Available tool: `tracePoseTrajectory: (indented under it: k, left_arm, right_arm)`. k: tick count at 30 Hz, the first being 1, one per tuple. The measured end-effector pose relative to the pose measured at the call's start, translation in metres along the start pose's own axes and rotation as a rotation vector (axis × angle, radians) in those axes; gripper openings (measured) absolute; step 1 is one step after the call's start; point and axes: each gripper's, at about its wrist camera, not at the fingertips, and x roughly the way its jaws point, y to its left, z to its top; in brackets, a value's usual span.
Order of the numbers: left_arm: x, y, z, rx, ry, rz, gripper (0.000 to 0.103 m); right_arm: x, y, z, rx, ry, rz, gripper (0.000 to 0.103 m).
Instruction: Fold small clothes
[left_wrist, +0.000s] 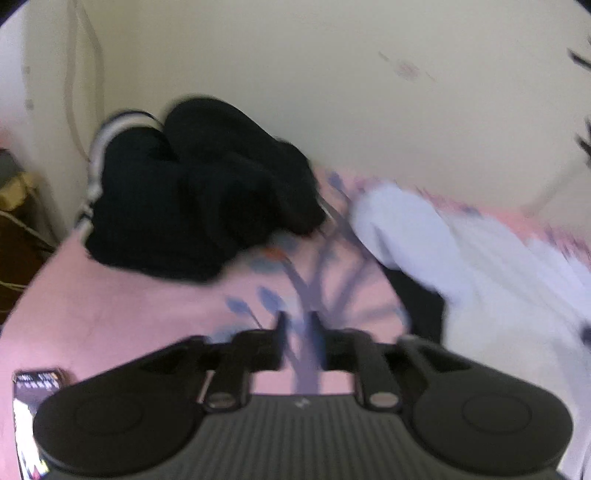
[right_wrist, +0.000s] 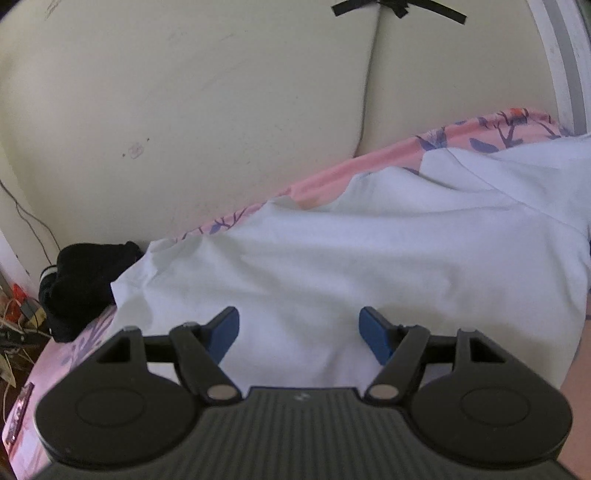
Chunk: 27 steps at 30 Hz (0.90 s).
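Note:
A white garment (right_wrist: 369, 251) lies spread over the pink flowered bedsheet (right_wrist: 369, 166). My right gripper (right_wrist: 299, 328) hovers over its near part, blue pads wide apart with nothing between them. In the blurred left wrist view the same white garment (left_wrist: 461, 258) lies at the right, with a dark piece (left_wrist: 421, 310) showing under its edge. My left gripper (left_wrist: 298, 326) is over the bare sheet (left_wrist: 110, 314), its fingers a narrow gap apart and holding nothing. A heap of black clothes (left_wrist: 192, 192) sits at the back left, also visible as black clothes (right_wrist: 81, 280) at the far left.
A cream padded headboard (right_wrist: 184, 110) rises behind the bed. A printed packet or phone (left_wrist: 33, 406) lies on the sheet by my left gripper. Cables and clutter (right_wrist: 18, 314) sit off the bed's left edge. A black ribbon (right_wrist: 399, 9) hangs at the top.

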Motion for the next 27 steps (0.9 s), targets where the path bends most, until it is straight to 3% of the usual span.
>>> tracePoseTrajectory:
  k: [1,5,11,13,15,16,17,20,23,27]
  left_arm:
    - [0.002,-0.006,-0.005,0.025,0.024,-0.012,0.04]
    - [0.008,-0.028,-0.034,0.088,0.086,-0.08,0.06]
    - [0.025,-0.026,-0.053,0.089,0.143,-0.072,0.061]
    - [0.023,-0.03,-0.061,0.105,0.127,-0.064,0.061]
    - [0.02,-0.038,-0.068,0.154,0.102,-0.055,0.046]
    - [0.018,-0.043,-0.072,0.186,0.078,-0.043,0.019]
    - [0.017,-0.047,-0.075,0.209,0.068,-0.052,0.005]
    - [0.011,-0.044,-0.071,0.182,0.047,-0.044,0.004]
    - [-0.008,-0.014,-0.046,0.071,-0.044,0.008,0.004]
    - [-0.047,0.042,0.001,-0.099,-0.207,0.15,0.004]
  right_arm:
    - [-0.001,0.002,0.0,-0.007,0.0,0.003,0.065]
    - [0.002,0.0,0.001,-0.012,-0.005,0.015,0.065]
    - [0.002,-0.006,0.002,0.002,-0.006,0.025,0.065]
    - [0.003,-0.006,0.002,0.002,-0.006,0.022,0.065]
    - [0.003,-0.006,0.003,0.004,-0.006,0.018,0.065]
    - [0.003,-0.006,0.003,0.006,-0.005,0.016,0.065]
    - [0.004,-0.006,0.003,0.009,-0.004,0.013,0.065]
    - [0.005,-0.007,0.003,0.015,-0.004,0.008,0.065]
    - [0.005,-0.007,0.003,0.016,-0.007,0.005,0.065]
    - [0.005,-0.007,0.002,0.017,-0.01,0.003,0.066]
